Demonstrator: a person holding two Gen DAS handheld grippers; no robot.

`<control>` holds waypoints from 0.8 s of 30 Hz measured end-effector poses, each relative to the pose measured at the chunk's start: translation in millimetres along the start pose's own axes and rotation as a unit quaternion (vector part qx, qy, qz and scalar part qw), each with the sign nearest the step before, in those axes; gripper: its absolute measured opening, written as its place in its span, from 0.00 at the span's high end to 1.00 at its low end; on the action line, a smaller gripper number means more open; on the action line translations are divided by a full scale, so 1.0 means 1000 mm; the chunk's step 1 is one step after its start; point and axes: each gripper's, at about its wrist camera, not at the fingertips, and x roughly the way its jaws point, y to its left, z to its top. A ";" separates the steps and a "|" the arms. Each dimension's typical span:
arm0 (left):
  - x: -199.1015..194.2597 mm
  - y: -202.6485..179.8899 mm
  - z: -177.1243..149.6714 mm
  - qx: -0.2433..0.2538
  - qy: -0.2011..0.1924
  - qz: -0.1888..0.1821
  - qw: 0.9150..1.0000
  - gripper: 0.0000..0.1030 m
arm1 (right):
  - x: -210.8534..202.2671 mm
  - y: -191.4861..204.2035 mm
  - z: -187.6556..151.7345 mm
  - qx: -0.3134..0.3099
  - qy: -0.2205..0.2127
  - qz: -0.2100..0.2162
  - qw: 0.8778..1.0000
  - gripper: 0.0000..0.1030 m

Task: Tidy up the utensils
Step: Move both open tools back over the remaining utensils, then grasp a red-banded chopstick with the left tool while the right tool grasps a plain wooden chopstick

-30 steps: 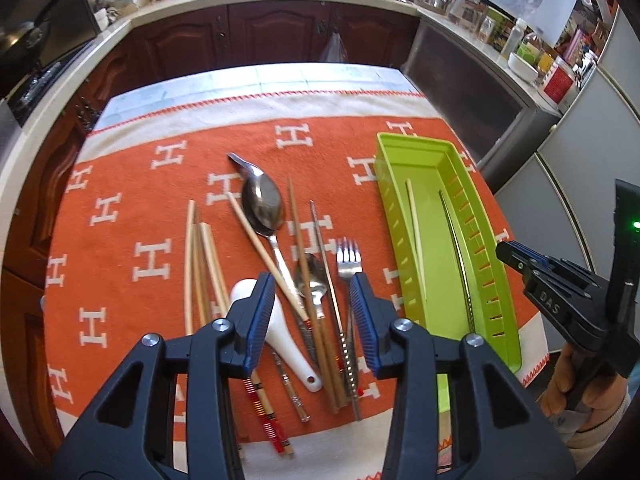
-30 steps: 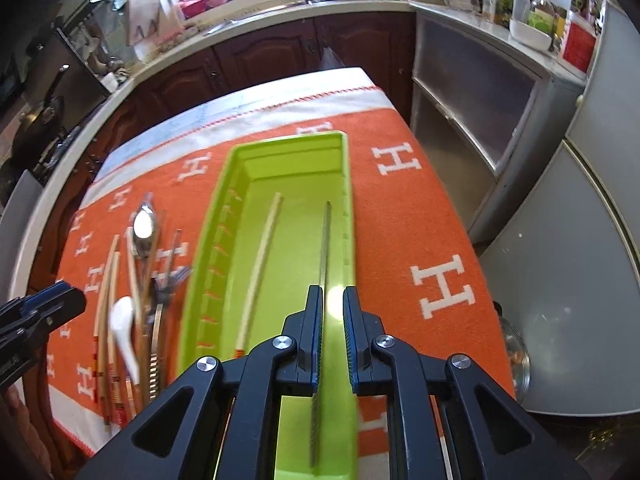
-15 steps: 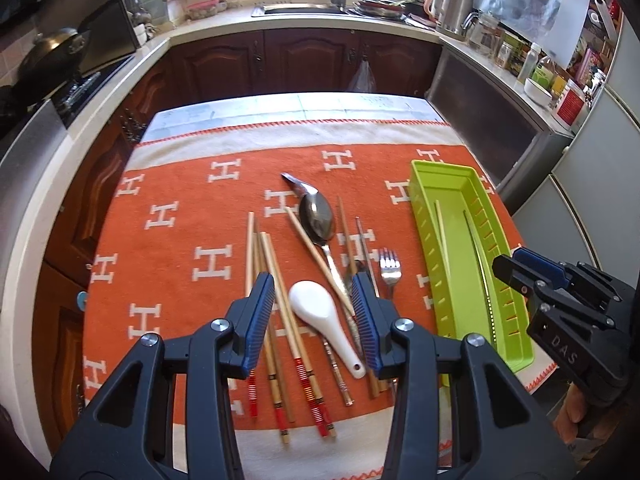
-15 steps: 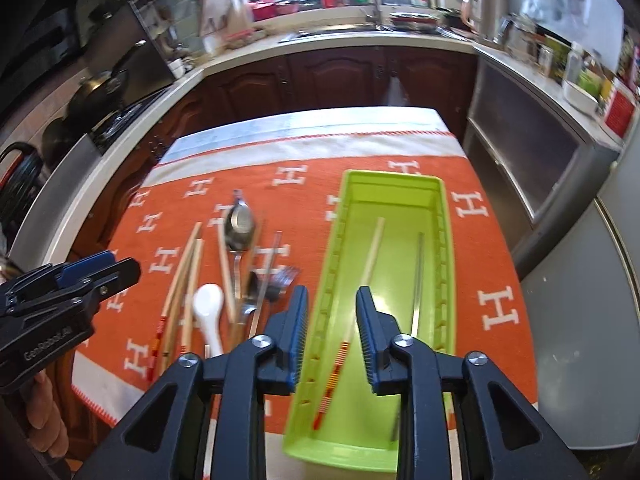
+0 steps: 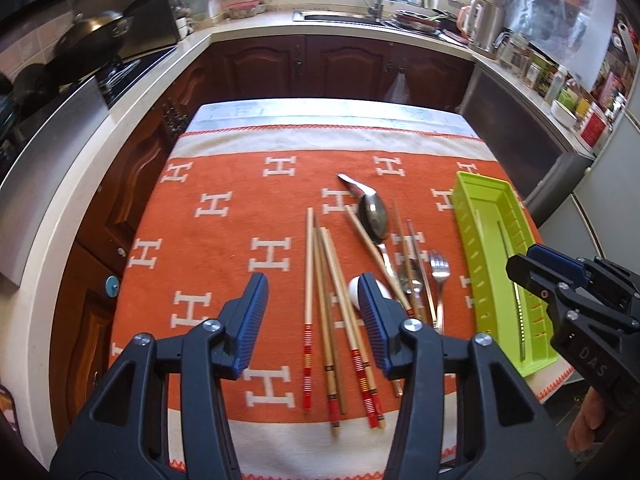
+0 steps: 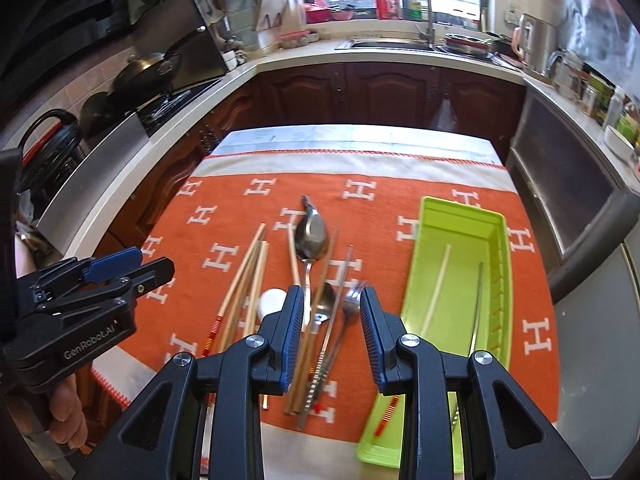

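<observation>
A green tray (image 6: 460,208) lies at the right of the orange cloth and holds a wooden chopstick (image 6: 438,288) and a metal chopstick (image 6: 478,300). Left of the tray (image 5: 484,184) lie several wooden chopsticks (image 5: 320,280), a white ceramic spoon (image 5: 354,288), a metal spoon (image 5: 374,216) and a fork (image 5: 439,272). My left gripper (image 5: 310,284) hovers above the wooden chopsticks, its jaws opening with nothing between them. My right gripper (image 6: 330,294) hangs open and empty over the fork (image 6: 352,300) and spoons. Each gripper shows side-on in the other's view: right gripper (image 5: 524,260), left gripper (image 6: 154,262).
The orange cloth (image 5: 224,248) with white H marks covers a table. Dark wooden cabinets and a pale counter wrap around behind it, with a pan (image 6: 148,68) on the stove at left and a sink tap (image 6: 420,4) at the back. A grey appliance (image 6: 600,320) stands at right.
Both grippers have pulled back and risen. The right jaws went from nearly shut to open and swung left from the tray to the utensil pile. The left jaws widened.
</observation>
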 end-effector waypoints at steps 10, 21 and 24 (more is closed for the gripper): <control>0.046 0.019 -0.022 0.003 0.047 0.015 0.999 0.57 | 0.034 0.022 0.005 -0.003 0.036 0.050 0.998 0.72; 0.114 0.020 -0.050 -0.004 0.120 -0.009 0.993 0.57 | 0.095 0.017 -0.014 0.017 0.094 0.074 0.993 0.72; 0.126 0.018 -0.053 -0.003 0.132 -0.011 0.991 0.57 | 0.107 0.018 -0.018 0.020 0.106 0.082 0.991 0.72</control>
